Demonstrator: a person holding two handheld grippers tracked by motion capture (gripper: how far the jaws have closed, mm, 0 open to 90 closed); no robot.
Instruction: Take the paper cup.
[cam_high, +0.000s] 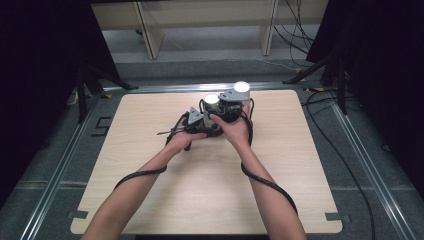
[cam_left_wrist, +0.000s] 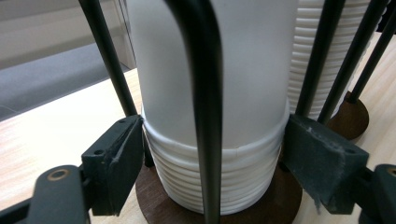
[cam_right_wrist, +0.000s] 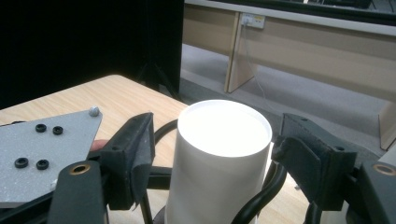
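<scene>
Two stacks of upturned white cups stand in black wire racks at mid-table. My left gripper (cam_high: 194, 120) is low at the nearer stack (cam_high: 211, 99). In the left gripper view its pads (cam_left_wrist: 116, 158) touch both sides of the cup stack (cam_left_wrist: 215, 140), at the ribbed rims just under the top cup, so the left gripper (cam_left_wrist: 212, 154) is shut on it. My right gripper (cam_high: 227, 107) is higher. It (cam_right_wrist: 217, 135) stands open, and its jaws straddle the top cup (cam_right_wrist: 219, 154) with a small gap on each side.
The second cup stack (cam_high: 241, 89) stands just behind and right, with ribbed rims (cam_left_wrist: 317, 46) and a brown round base (cam_left_wrist: 350, 119). Black rack wires (cam_left_wrist: 205, 93) rise around each stack. Cables trail along both forearms. The bare wooden table (cam_high: 200, 200) spreads all around.
</scene>
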